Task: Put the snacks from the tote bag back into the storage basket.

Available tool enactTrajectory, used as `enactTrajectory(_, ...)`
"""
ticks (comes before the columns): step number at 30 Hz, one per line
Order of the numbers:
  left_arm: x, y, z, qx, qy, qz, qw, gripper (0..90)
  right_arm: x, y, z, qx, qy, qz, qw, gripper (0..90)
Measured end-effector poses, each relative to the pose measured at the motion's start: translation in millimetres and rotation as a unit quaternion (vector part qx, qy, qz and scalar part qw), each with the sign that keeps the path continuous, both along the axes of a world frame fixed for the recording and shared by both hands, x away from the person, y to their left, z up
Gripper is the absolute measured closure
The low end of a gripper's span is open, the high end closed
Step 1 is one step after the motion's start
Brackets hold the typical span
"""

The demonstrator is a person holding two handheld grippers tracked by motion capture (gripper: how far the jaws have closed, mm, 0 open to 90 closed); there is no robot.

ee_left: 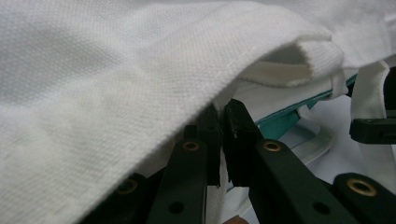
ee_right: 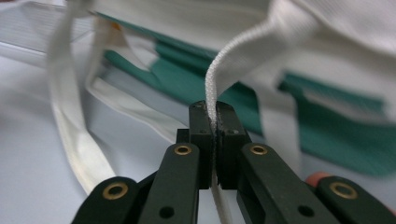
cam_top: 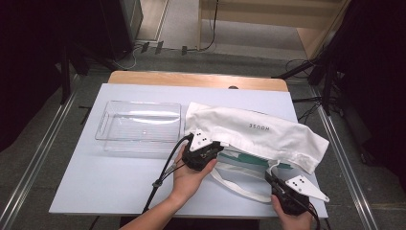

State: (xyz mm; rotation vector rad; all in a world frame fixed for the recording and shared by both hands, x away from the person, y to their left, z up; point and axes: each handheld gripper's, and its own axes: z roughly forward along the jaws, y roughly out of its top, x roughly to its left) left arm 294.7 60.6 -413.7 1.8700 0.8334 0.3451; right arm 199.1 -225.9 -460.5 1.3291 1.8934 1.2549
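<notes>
A white cloth tote bag (cam_top: 258,129) lies on its side on the table, its mouth facing the near edge. My left gripper (cam_top: 218,149) is at the mouth's left corner, shut on the bag's upper hem (ee_left: 140,93), with cloth pinched between the pads of the left gripper (ee_left: 223,116). My right gripper (cam_top: 271,178) is at the near right, where the right gripper (ee_right: 213,116) is shut on a white webbing strap (ee_right: 243,51) of the bag. Something flat and green (ee_right: 327,135) shows inside the mouth (cam_top: 249,160). A second strap (cam_top: 239,190) loops loosely on the table.
A clear plastic tray (cam_top: 103,125) with nothing in it stands left of the bag. The white table top (cam_top: 115,177) ends close to both hands. A wooden board (cam_top: 191,79) runs along the far edge, with cables and stands on the floor beyond.
</notes>
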Motion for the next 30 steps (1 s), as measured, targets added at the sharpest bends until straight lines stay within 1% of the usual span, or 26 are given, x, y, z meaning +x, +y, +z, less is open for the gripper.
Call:
enactTrajectory(1, -0.4, 0.5, 0.6, 0.001, 0.000, -0.001, 1.0000, 87.3, 4.1, 4.9, 2.2, 0.001, -0.007, 0.013, 0.9999, 88.9)
enactTrajectory(3, -2.3, 0.4, 1.5, 0.002, -0.001, -0.007, 1.0000, 87.3, 9.9, 14.0, 10.3, 0.013, -0.020, 0.024, 0.9994, 88.9)
enactTrajectory(5, -5.1, -2.0, 1.7, 0.002, 0.001, -0.019, 0.9998, 87.2, 16.0, 23.9, 21.2, 0.026, -0.037, 0.035, 0.9983, 88.7)
enactTrajectory(7, -8.2, -5.3, 2.1, 0.004, -0.002, -0.025, 0.9997, 87.2, 23.5, 32.7, 31.9, 0.038, -0.049, 0.041, 0.9972, 88.4)
enactTrajectory(9, -11.7, -8.9, 2.3, 0.004, -0.003, -0.033, 0.9994, 87.2, 31.8, 38.6, 41.4, 0.046, -0.061, 0.039, 0.9964, 88.4)
enactTrajectory(11, -15.9, -13.1, 2.7, 0.010, -0.004, -0.046, 0.9989, 87.1, 36.2, 42.0, 47.1, 0.050, -0.061, 0.036, 0.9962, 88.4)
enactTrajectory(13, -20.2, -17.7, 2.5, 0.013, -0.005, -0.052, 0.9985, 86.8, 40.2, 43.8, 51.0, 0.056, -0.059, 0.034, 0.9962, 88.4)
enactTrajectory(15, -24.2, -22.4, 2.2, 0.006, -0.004, -0.061, 0.9981, 85.4, 43.2, 44.8, 52.1, 0.061, -0.048, 0.036, 0.9963, 88.4)
enactTrajectory(16, -26.3, -25.1, 2.0, 0.005, -0.004, -0.066, 0.9978, 84.4, 43.8, 44.9, 52.1, 0.062, -0.047, 0.035, 0.9964, 88.4)
enactTrajectory(18, -29.9, -32.3, 0.1, 0.009, -0.007, -0.066, 0.9978, 79.4, 43.9, 44.7, 52.1, 0.069, -0.045, 0.040, 0.9958, 88.3)
enactTrajectory(19, -31.0, -36.4, -1.6, 0.009, -0.005, -0.065, 0.9978, 74.7, 43.3, 44.5, 52.6, 0.074, -0.044, 0.042, 0.9954, 88.2)
enactTrajectory(21, -32.7, -44.3, -5.5, 0.013, -0.004, -0.060, 0.9981, 67.2, 42.5, 44.0, 54.3, 0.084, -0.043, 0.046, 0.9944, 87.4)
enactTrajectory(24, -36.3, -56.2, -10.9, 0.016, -0.005, -0.037, 0.9992, 56.4, 41.5, 45.3, 57.2, 0.091, -0.039, 0.052, 0.9937, 86.1)
enactTrajectory(25, -37.1, -59.7, -12.6, 0.016, -0.006, -0.029, 0.9994, 51.3, 41.0, 46.2, 57.9, 0.092, -0.039, 0.053, 0.9935, 86.1)
enactTrajectory(27, -37.9, -66.0, -16.0, 0.017, -0.010, -0.005, 0.9998, 43.5, 40.2, 47.6, 59.0, 0.092, -0.040, 0.053, 0.9936, 86.1)
enactTrajectory(28, -38.1, -69.1, -18.0, 0.010, -0.011, 0.007, 0.9999, 40.8, 39.7, 48.1, 59.6, 0.093, -0.040, 0.053, 0.9935, 86.1)
enactTrajectory(30, -38.9, -74.8, -21.7, 0.012, -0.015, 0.025, 0.9995, 36.6, 39.3, 47.8, 60.3, 0.097, -0.038, 0.053, 0.9931, 86.1)
